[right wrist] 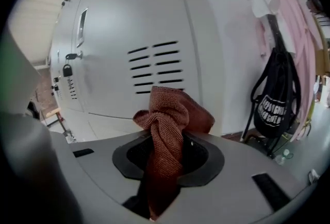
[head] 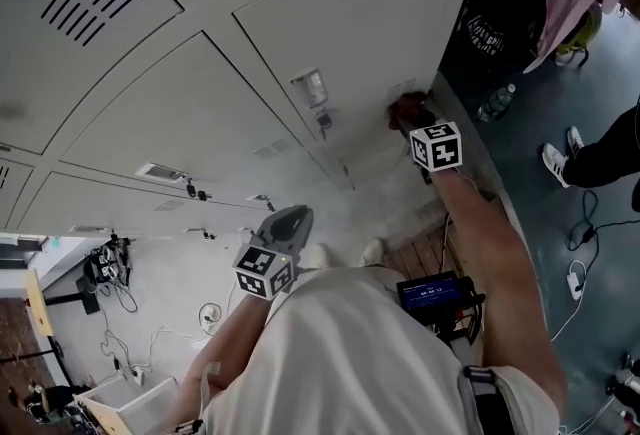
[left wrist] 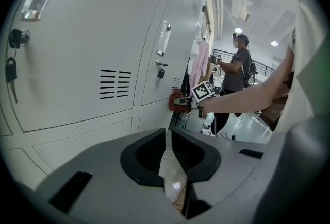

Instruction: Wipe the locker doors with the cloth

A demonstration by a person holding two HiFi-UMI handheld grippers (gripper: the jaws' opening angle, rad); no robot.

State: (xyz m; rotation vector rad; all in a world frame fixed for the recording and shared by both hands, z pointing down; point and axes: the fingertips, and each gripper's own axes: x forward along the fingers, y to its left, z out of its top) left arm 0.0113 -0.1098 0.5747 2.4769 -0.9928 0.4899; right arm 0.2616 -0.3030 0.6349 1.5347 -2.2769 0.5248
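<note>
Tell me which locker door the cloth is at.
The end door, beside the hanging black bag: its vent slots sit right behind the brown cloth.

The cloth (right wrist: 167, 115) is reddish-brown knit fabric, bunched and twisted, clamped upright in the right claw (right wrist: 166, 164) just below a door's vent slots. The locker doors (right wrist: 129, 27) are pale grey metal, closed, with louvred vents and handles.

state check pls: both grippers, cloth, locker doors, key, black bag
left gripper: shut, nothing in it.
right gripper: shut on the cloth.
cloth: bunched, held up close to a door; contact unclear.
locker doors: all those in view closed.
key: hanging from its lock.
black bag: hanging beside the lockers.
</note>
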